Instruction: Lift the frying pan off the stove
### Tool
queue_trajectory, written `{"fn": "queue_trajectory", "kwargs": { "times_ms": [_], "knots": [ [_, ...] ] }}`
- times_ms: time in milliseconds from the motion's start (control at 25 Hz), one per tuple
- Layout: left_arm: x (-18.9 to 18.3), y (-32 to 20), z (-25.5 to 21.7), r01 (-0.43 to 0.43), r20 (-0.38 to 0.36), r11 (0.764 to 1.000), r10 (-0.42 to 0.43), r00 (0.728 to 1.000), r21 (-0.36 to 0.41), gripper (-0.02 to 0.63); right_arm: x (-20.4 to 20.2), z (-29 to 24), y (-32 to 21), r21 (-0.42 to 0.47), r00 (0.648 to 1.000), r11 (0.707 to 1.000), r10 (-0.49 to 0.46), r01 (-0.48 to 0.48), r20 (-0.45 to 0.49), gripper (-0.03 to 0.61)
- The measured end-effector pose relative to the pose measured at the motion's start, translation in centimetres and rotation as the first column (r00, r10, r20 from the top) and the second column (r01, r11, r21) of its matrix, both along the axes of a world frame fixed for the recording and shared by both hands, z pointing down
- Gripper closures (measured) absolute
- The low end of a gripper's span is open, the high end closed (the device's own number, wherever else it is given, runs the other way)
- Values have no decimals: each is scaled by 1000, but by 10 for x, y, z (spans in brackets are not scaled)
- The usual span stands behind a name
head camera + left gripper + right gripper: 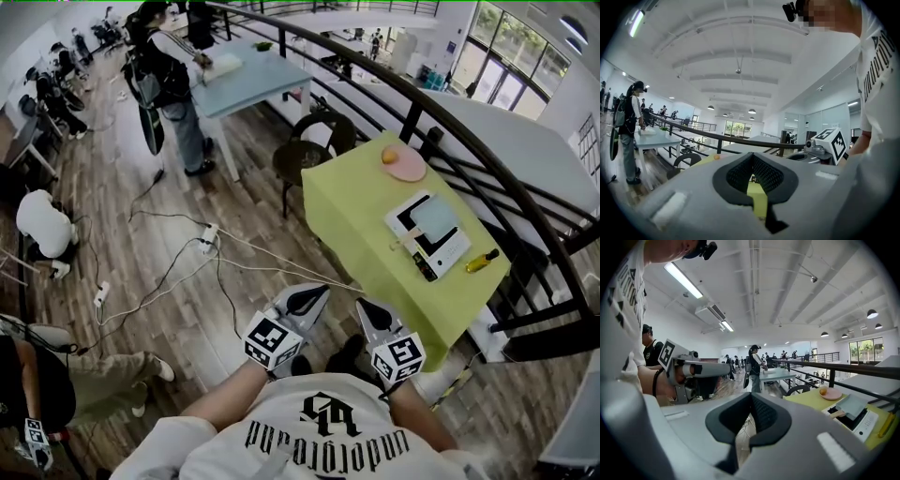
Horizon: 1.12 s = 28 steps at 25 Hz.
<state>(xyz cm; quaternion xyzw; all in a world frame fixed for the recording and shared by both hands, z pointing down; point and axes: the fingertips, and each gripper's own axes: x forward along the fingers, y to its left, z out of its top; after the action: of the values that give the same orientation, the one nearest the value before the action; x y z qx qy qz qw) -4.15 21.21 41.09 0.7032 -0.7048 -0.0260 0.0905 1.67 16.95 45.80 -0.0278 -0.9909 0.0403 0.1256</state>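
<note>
Left gripper [314,292] and right gripper [368,307], held close to the person's chest: jaws of each pressed together, pinching nothing and touching nothing. Frying pan [433,217], square and grey-blue, resting on the stove [448,251] on the green table [352,211], well apart from both grippers. Pink plate [411,169] bearing an orange fruit [388,157] farther along the table; yellow bottle [482,261] beside the stove

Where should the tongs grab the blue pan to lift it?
Probably by its wooden handle, coming from the near side of the table. The handle sticks out of the pan toward the person and looks narrow enough to pinch; the pan's body looks too wide.
</note>
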Motion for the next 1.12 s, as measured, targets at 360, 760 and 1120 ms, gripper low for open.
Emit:
{"fn": "queue_trajectory", "kwargs": {
  "times_ms": [360, 760, 1120],
  "knots": [
    [-27, -29, 16, 27, 0, 999, -27, 1000, -40, 607, -29, 19, -38, -44, 1000, 999, -22, 22, -9, 577],
    [-56, -145, 32, 8, -9, 997, -9, 1000, -81, 607, -46, 36, -157, -78, 999, 997, 24, -26, -26, 577],
    [-37, -289, 46, -125, 3, 984, 126, 992, -131, 607, -25, 36, -302, -100, 989, 984, 146, -147, -12, 577]
  ]
}}
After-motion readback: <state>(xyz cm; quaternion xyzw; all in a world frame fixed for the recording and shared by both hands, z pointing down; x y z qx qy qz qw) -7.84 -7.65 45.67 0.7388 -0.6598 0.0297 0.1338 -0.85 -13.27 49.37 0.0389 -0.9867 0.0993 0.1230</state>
